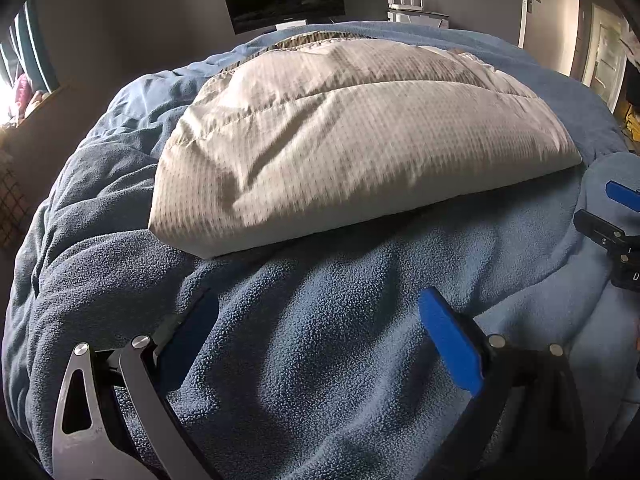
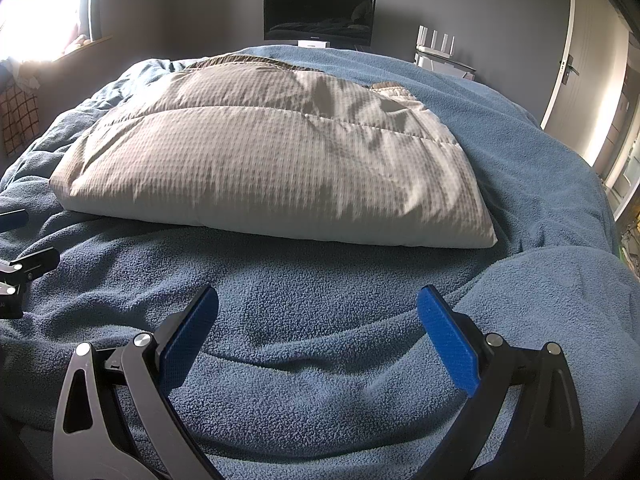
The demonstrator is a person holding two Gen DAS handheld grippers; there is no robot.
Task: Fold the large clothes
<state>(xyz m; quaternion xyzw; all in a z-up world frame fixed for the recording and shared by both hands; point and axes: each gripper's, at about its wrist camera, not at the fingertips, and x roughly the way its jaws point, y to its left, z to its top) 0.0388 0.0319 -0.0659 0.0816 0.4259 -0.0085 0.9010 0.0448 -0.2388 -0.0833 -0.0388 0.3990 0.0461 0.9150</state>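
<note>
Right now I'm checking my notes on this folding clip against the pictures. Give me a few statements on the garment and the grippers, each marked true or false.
1. The beige quilted garment lies folded on the blue fleece blanket. True.
2. The left gripper is shut on the garment. False: its jaws are spread, holding nothing.
3. The right gripper is open above the blanket. True.
4. The monitor lies on the bed. False: it stands beyond the bed, by the wall.
</note>
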